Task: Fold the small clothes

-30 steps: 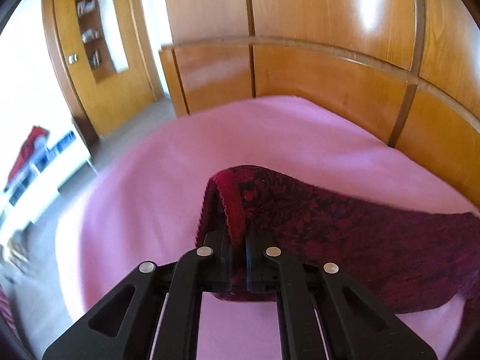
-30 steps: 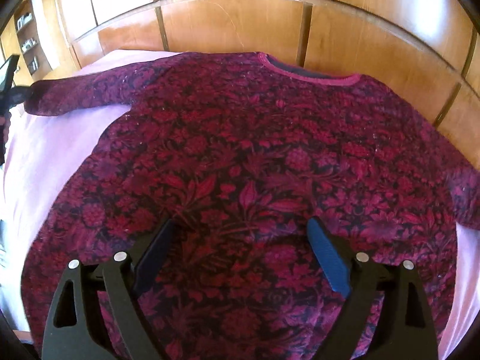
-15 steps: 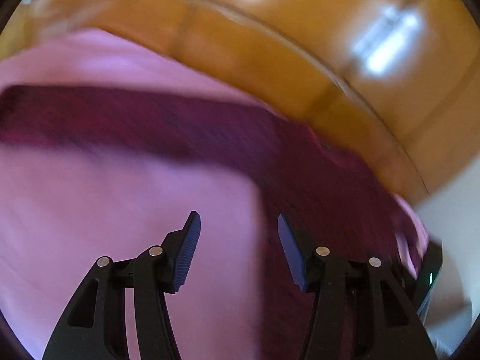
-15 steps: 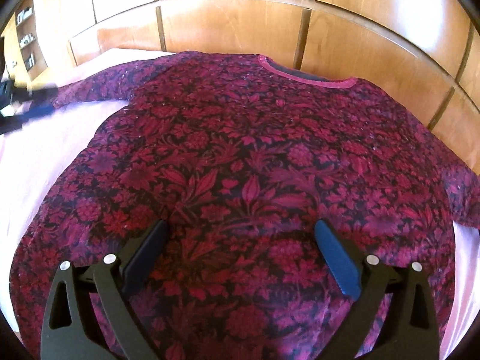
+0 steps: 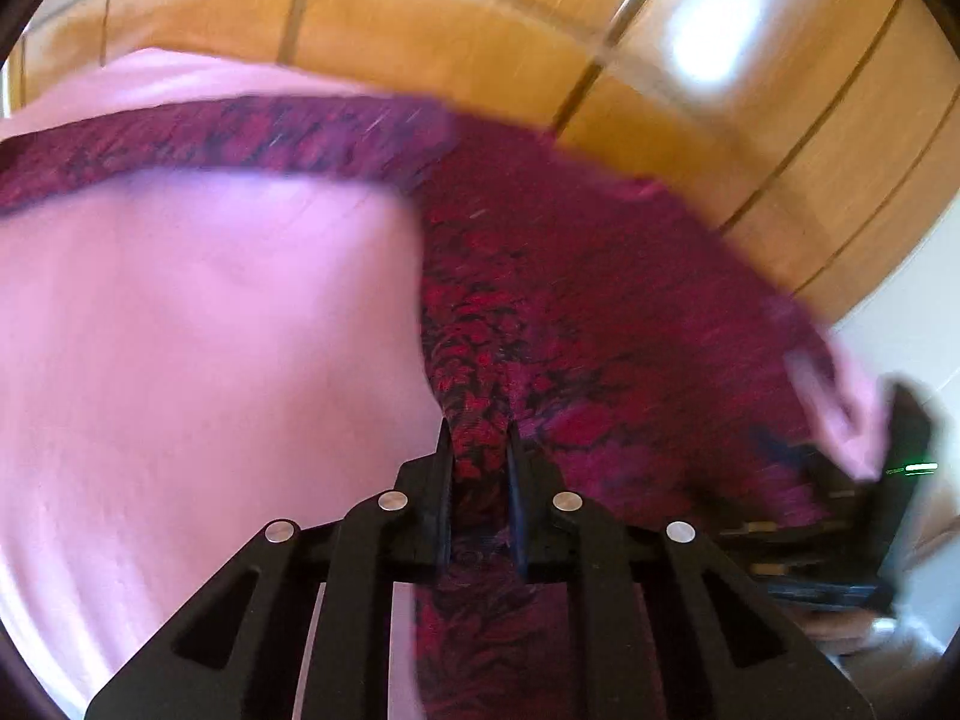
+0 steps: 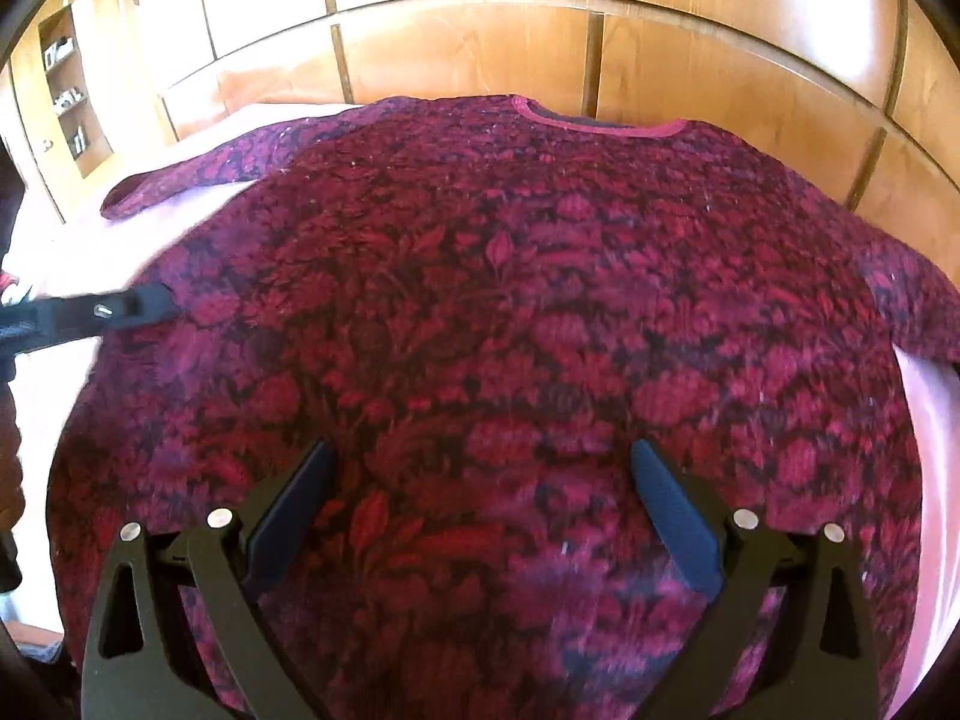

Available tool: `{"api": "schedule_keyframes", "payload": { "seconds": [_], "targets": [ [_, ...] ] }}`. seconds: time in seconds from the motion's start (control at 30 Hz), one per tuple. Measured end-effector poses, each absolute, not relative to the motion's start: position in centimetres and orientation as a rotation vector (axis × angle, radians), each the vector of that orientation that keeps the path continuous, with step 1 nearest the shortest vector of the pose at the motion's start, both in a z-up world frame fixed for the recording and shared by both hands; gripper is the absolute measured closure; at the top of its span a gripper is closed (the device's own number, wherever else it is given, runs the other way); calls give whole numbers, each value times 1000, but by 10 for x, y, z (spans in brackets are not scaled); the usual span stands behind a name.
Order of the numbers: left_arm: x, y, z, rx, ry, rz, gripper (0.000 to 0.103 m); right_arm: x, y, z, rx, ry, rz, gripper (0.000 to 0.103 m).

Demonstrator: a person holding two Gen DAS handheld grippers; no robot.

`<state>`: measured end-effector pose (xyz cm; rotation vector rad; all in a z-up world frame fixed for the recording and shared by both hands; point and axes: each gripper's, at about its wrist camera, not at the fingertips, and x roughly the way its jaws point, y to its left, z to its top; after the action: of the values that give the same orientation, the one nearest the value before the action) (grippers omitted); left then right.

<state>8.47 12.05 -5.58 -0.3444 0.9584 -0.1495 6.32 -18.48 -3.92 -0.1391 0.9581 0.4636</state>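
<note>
A dark red floral sweater (image 6: 510,300) lies flat, front up, on a pink bed sheet (image 5: 210,330), collar toward the headboard. Its left sleeve (image 5: 210,138) stretches out to the side. My left gripper (image 5: 478,432) is at the sweater's side edge below that sleeve. Its jaws are closing, and a raised fold of the knit is pinched between them. The right wrist view shows that left gripper (image 6: 138,306) at the garment's left edge. My right gripper (image 6: 480,456) hovers open over the lower middle of the sweater with only flat fabric beneath it.
A wooden panelled headboard (image 6: 480,36) runs along the far side of the bed. A wooden door with a shelf (image 6: 66,84) stands at the far left. Bare pink sheet lies left of the sweater.
My left gripper let go of the sleeve cuff, swung over to the sweater's side edge and closed on a fold there. My right gripper crept forward over the sweater and opened slightly wider.
</note>
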Motion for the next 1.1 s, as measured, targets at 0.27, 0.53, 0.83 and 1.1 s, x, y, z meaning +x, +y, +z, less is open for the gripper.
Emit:
{"api": "schedule_keyframes", "payload": {
  "seconds": [0.27, 0.53, 0.83, 1.1],
  "targets": [
    [76, 107, -43, -262, 921, -53, 75, 57, -206, -26, -127, 969, 468, 8],
    [62, 81, -14, -198, 800, -89, 45, 45, -357, -15, 147, 967, 78, 18],
    [72, 35, -23, -118, 803, -176, 44, -4, -362, -20, 231, 1049, 207, 88],
    [77, 23, -51, -8, 862, -173, 42, 6, -386, -5, 289, 1059, 263, 83]
  ]
}}
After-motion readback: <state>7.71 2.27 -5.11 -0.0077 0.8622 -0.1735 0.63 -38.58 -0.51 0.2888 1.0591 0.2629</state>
